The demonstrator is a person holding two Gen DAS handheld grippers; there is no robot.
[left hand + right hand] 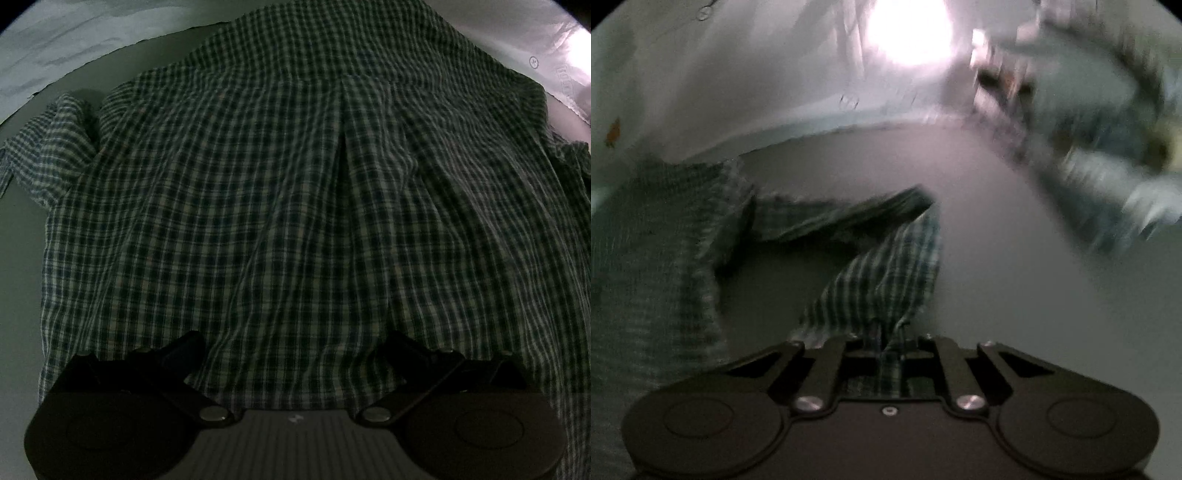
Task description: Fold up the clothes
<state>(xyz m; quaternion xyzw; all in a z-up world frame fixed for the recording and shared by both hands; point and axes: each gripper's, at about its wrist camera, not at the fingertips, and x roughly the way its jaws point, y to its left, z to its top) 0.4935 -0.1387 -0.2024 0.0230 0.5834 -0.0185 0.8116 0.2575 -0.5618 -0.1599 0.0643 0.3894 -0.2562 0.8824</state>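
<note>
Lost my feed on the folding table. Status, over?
Left gripper open over the dark green checked cotton shirt, spread on the grey table. Right gripper shut on its sleeve. Nothing in the way.

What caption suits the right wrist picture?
Right gripper shut on a sleeve of the checked shirt over the grey table.

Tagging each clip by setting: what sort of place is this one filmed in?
Probably a room in a home, dimly lit. A checked shirt lies spread on a plain grey surface, a pale creased sheet or curtain hangs behind, and blurred clutter sits at the right.
</note>
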